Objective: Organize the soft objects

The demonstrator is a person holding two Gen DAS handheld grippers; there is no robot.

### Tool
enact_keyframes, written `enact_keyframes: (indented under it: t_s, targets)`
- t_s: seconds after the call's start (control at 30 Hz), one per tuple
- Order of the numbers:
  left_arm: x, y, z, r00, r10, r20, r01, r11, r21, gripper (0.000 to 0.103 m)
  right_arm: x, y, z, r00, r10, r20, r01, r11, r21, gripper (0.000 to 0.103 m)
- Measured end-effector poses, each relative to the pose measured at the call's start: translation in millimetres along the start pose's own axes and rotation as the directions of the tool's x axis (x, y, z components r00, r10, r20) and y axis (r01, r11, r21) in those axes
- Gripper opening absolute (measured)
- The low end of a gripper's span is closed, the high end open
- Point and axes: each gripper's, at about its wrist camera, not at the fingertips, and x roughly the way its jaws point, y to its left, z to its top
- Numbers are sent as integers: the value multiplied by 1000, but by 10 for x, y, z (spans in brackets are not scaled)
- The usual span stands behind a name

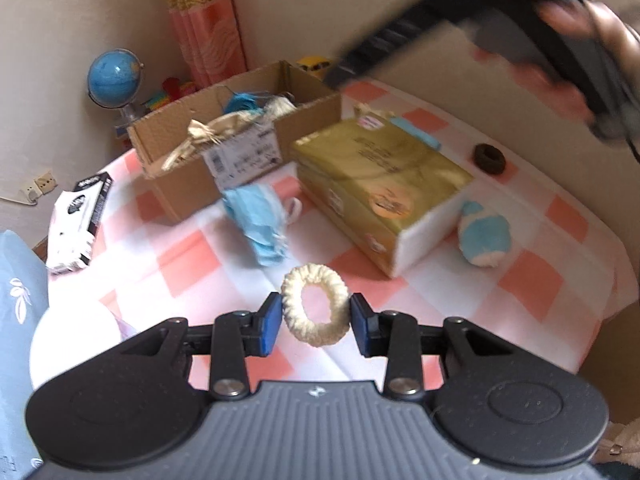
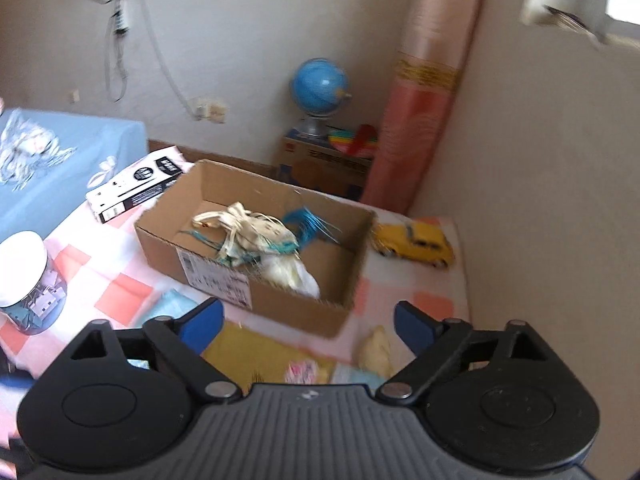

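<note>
My left gripper point(image 1: 314, 320) pinched the cream scrunchie point(image 1: 315, 305) between its blue pads, ring upright above the checked tablecloth point(image 1: 528, 280). The cardboard box point(image 2: 280, 304) lay ahead and to the left, holding raffia and a pale bundle. My right gripper point(image 2: 308, 322) hung wide open, empty, nearer the box.

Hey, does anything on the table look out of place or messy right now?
Mostly loose soft things outside the cardboard box: a crumpled blue face mask in front of it, and a blue-and-white plush beside the gold package.
</note>
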Motion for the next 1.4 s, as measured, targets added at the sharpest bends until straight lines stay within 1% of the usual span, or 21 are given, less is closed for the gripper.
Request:
enact_keyframes:
  t_s: [0.07, 0.23, 0.33, 0.43, 0.57, 0.63, 0.67, 0.73, 0.77, 0.8, 0.83, 0.87, 0.93, 0.97, 1.0, 1.13, 1.27, 1.4]
  targets:
    - [-9, 85, 84, 1000, 17, 5, -17, 1000, -7, 36, -86, -23, -128, 1000, -21, 3, 21, 999, 40, 101]
    - [10, 290, 352, 998, 56, 28, -55, 998, -25, 36, -265, 13, -439, 997, -71, 2, 70, 991, 115, 101]
    - [48, 416, 583, 996, 72, 52, -71, 997, -31, 36, -376, 82, -601, 997, -72, 16, 70, 989, 128, 102]
    - [119, 532, 843, 993, 94, 69, -92, 995, -34, 36, -477, 127, -722, 998, -57, 21, 53, 989, 141, 102]
    - [280, 690, 1189, 990, 115, 77, -112, 993, -48, 36, -570, 159, -831, 999, -37, 18, 34, 988, 147, 103]
    - [378, 763, 1328, 989, 124, 77, -119, 991, -64, 38, -619, 174, -875, 999, -33, 20, 30, 989, 145, 103]
    - [442, 800, 1391, 989, 126, 73, -120, 990, -74, 41, -644, 182, -889, 999, -32, 23, 28, 989, 146, 103]
    - [549, 852, 1481, 987, 142, 79, -134, 987, -92, 55, -680, 185, -927, 999, -27, 31, 22, 988, 150, 103]
    - [582, 867, 1502, 984, 158, 83, -150, 983, -105, 72, -690, 188, -942, 999, -25, 35, 19, 988, 152, 103]
    - [607, 879, 1518, 980, 177, 87, -167, 979, -116, 85, -697, 186, -955, 999, -23, 36, 17, 988, 156, 103]
    - [621, 883, 1517, 976, 195, 95, -182, 975, -128, 87, -700, 181, -971, 999, -20, 35, 15, 987, 159, 103]
    - [615, 877, 1508, 974, 204, 100, -190, 972, -136, 87, -701, 175, -983, 999, -18, 34, 13, 987, 160, 103]
    - [579, 857, 1475, 976, 195, 100, -180, 974, -141, 89, -700, 162, -997, 999, -21, 34, 15, 987, 163, 103]
    - [556, 835, 1447, 975, 197, 101, -182, 973, -140, 91, -701, 158, -1008, 999, -21, 34, 15, 986, 164, 103]
    - [526, 811, 1421, 973, 205, 103, -190, 972, -135, 94, -706, 157, -1018, 999, -22, 33, 17, 986, 166, 103]
    - [391, 642, 1276, 964, 240, 117, -229, 969, -97, 97, -739, 150, -1075, 999, -22, 34, 16, 984, 179, 103]
    - [216, 512, 1028, 970, 209, 121, -193, 972, -131, 97, -740, 138, -1154, 1000, -14, 14, 11, 980, 199, 103]
    - [67, 395, 760, 969, 224, 101, -203, 962, -182, 98, -727, 160, -1263, 1000, -12, -7, 13, 979, 203, 103]
